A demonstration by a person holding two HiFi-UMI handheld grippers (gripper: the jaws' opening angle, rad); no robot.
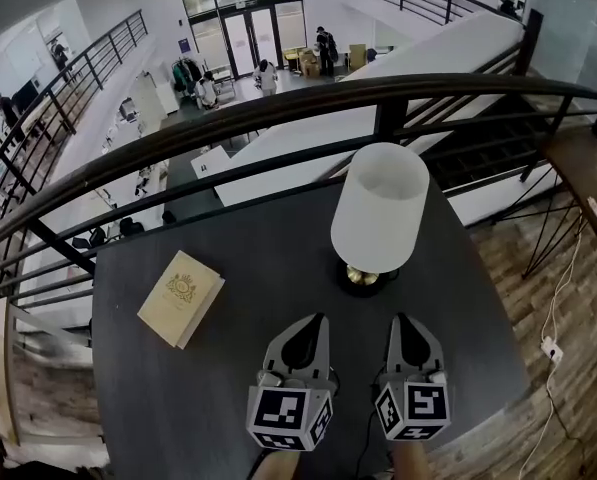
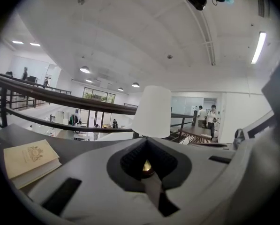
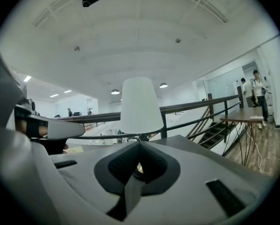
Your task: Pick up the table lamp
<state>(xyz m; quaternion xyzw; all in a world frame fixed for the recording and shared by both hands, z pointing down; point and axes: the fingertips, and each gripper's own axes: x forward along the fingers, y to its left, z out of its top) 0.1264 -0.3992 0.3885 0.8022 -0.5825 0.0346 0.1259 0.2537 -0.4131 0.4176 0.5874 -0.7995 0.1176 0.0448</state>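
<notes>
A table lamp with a white shade (image 1: 380, 206) and a brass, dark-footed base (image 1: 363, 279) stands upright on the dark round table (image 1: 238, 258). My left gripper (image 1: 320, 318) and right gripper (image 1: 400, 319) sit side by side just short of the base, both shut with nothing held. In the left gripper view the shade (image 2: 152, 111) rises beyond the jaws and the brass base (image 2: 147, 166) shows through the gap. The right gripper view shows the shade (image 3: 140, 106) and a glimpse of the base (image 3: 139, 168).
A tan book (image 1: 181, 297) lies on the table to the left of the grippers. A dark railing (image 1: 278, 108) runs behind the table, with a drop to a lower floor. A white power plug and cable (image 1: 552, 348) lie on the wooden floor at right.
</notes>
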